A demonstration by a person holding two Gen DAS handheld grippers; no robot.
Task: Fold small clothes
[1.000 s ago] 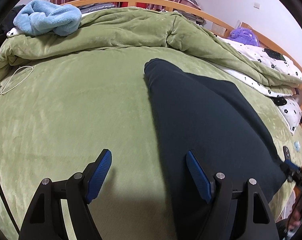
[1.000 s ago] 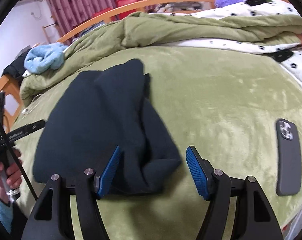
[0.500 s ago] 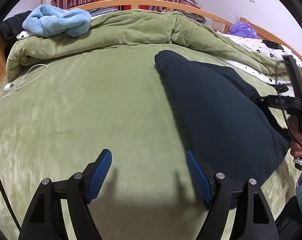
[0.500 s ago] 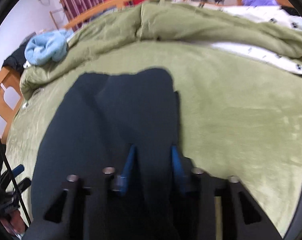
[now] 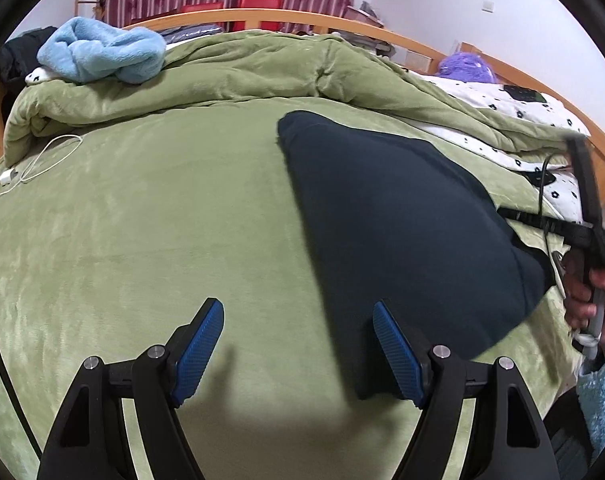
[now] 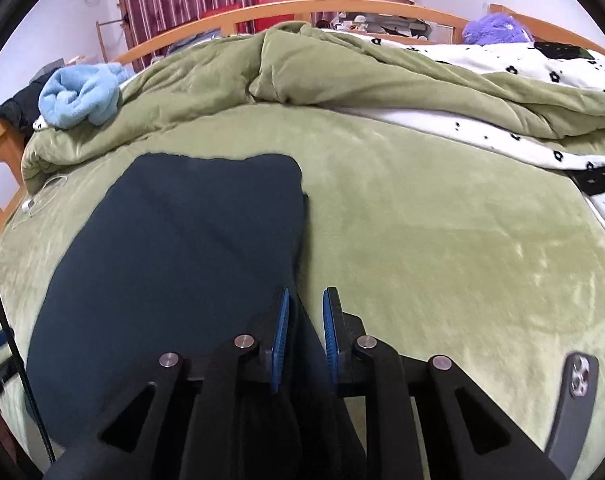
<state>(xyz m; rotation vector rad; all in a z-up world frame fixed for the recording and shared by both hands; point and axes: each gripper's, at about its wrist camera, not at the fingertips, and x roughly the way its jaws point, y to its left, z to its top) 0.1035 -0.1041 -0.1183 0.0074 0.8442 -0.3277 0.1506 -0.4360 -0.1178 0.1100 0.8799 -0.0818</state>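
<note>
On the green blanket (image 6: 442, 240) lay the dark garment (image 6: 182, 260). Right gripper (image 6: 305, 330) had just closed, pinching its edge at 6 o'clock. Left gripper (image 5: 298, 350) stood wide, empty, its right finger over the garment's near corner.

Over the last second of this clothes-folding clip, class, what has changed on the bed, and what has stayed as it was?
The right gripper, open around the bunched near corner of the dark garment a second ago, has just been closing and now pinches that edge; the cloth has been drawn flat. The left gripper stayed open and empty, though more of the green blanket now lies under it. The blue towel and phone lie as before.
</note>
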